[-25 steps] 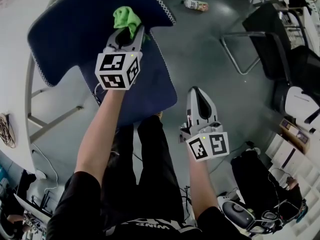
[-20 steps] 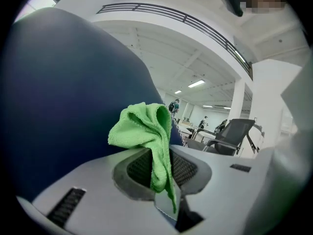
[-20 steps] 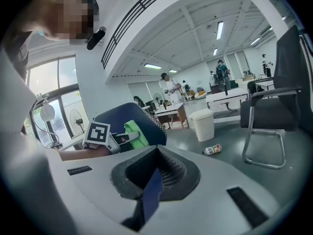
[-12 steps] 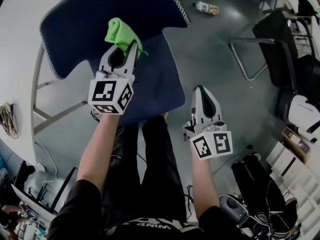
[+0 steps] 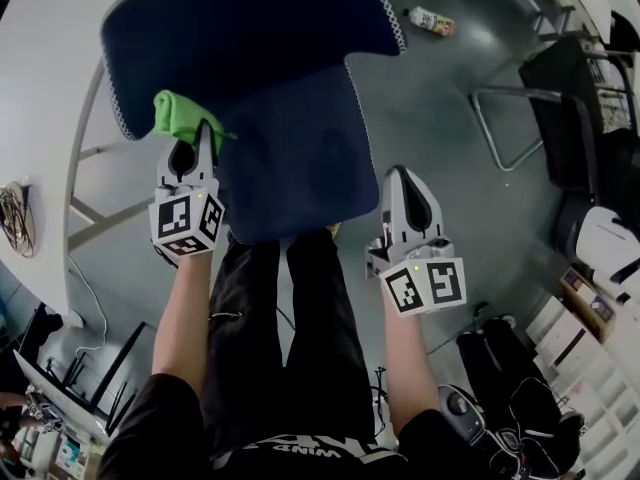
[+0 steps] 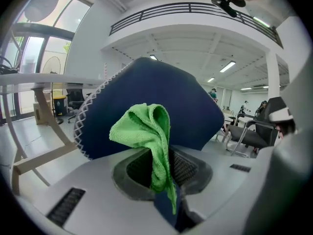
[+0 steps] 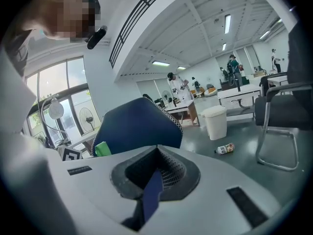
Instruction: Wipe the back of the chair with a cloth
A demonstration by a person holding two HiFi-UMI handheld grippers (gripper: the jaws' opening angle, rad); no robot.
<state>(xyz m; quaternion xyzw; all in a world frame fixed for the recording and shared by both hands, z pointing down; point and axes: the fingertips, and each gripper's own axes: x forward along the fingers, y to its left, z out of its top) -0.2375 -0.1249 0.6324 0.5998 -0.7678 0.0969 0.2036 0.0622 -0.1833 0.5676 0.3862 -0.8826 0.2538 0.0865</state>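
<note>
The blue chair (image 5: 260,38) stands with its back facing the person, and the wiping stroke is moving across it. A second ago the left gripper (image 5: 200,138) was at the middle of the chair's back. It has since slid out to the back's lower left corner, next to the white-stitched edge. Its jaws are clamped on the green cloth (image 5: 175,113), whose bunched end presses against that corner. I judge one pass across the chair's back to be nearly finished, so the next stroke needs a fresh line higher up. The right gripper (image 5: 399,180) has stayed beside the right front of the chair's seat, with its jaws together and nothing between them.
</note>
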